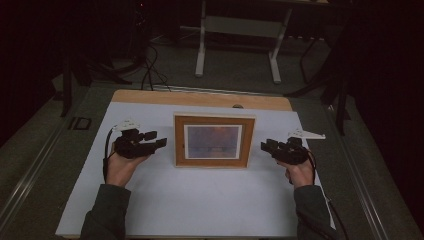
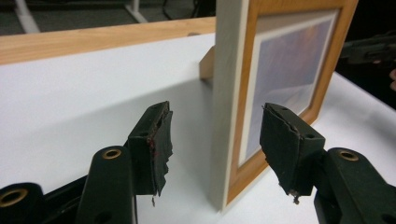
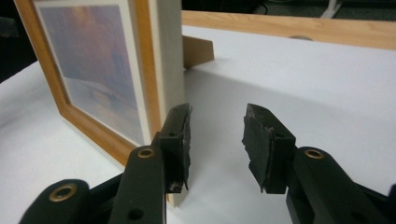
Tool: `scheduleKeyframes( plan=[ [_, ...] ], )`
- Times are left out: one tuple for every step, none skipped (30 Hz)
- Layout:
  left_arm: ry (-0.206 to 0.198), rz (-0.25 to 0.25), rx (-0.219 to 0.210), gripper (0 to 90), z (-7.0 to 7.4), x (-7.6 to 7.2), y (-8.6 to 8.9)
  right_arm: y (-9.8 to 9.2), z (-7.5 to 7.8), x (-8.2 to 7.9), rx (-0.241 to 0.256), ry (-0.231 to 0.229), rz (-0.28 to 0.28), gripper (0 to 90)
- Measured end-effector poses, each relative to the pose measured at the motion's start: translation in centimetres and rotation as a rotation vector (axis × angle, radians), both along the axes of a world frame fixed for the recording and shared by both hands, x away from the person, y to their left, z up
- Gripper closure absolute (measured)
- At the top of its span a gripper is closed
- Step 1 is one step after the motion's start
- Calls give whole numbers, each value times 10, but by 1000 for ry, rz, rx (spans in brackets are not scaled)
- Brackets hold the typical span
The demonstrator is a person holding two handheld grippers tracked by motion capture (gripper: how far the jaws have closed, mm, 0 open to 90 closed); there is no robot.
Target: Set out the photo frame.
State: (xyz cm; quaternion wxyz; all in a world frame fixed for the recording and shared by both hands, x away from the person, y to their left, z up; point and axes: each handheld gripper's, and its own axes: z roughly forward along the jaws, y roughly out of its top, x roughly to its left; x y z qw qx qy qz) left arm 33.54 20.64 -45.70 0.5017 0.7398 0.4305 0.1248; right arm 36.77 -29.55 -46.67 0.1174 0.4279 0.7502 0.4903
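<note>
A wooden picture frame (image 1: 214,141) with a bluish print stands upright mid-table, propped by a stand (image 2: 207,63) behind it. My left gripper (image 1: 159,140) is open just left of the frame; in the left gripper view (image 2: 215,140) the frame's edge (image 2: 229,93) sits between its jaws, untouched. My right gripper (image 1: 266,146) is open a short way right of the frame; in the right gripper view (image 3: 215,140) the frame's side edge (image 3: 167,60) stands just left of its left pad (image 3: 180,140), and nothing lies between the jaws.
A white sheet (image 1: 200,200) covers the table, with a wooden strip (image 1: 200,98) along the far side. Beyond the table stand a white desk leg frame (image 1: 237,35) and cables (image 1: 150,70) on a dark floor.
</note>
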Motion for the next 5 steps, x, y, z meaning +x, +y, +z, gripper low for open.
scheduleKeyframes(
  plan=[
    [1, 5, 13, 444, -2, -2, 1, -1, -1, -1, -1, 4, -4, 607],
    [3, 15, 34, 443, -6, -5, 1, -2, -3, -2, -3, 5, -8, 607],
    [4, 30, 55, 441, -11, -9, 0, -3, -5, -3, -4, 8, -16, 606],
    [9, 43, 81, 441, -16, -12, 0, -4, -8, -4, -14, 10, -22, 605],
    [13, 59, 123, 439, -22, -15, -1, -5, -11, -6, -32, 11, -32, 604]
  ],
)
